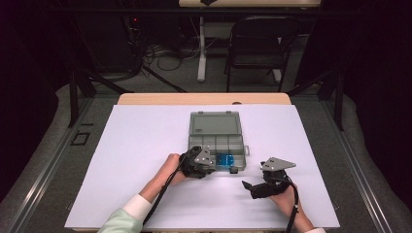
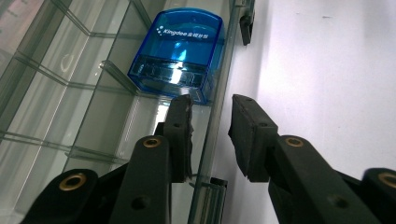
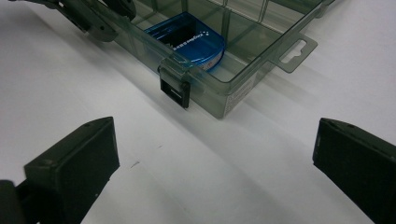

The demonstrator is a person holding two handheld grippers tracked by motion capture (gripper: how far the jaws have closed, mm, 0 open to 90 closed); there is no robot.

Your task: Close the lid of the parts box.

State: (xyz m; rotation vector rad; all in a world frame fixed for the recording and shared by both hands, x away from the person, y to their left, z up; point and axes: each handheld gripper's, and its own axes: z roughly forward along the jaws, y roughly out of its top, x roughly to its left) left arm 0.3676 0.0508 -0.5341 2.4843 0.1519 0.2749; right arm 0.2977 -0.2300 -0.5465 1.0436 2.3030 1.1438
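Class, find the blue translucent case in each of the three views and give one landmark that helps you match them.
High view: blue case in the organizer box's near right compartment.
Left gripper view: blue case at top centre, beyond the jaws.
Right gripper view: blue case at top centre, behind the box's front wall.
Shared landmark: the black latch on that wall.

A lab-like recording space: dark curtains (image 1: 29, 97), floor cables (image 1: 165, 56), a folding chair (image 1: 257, 46) behind the white table (image 1: 145, 145).

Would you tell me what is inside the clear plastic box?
A blue case lies in a near compartment of the box. The left gripper covers the near left corner.
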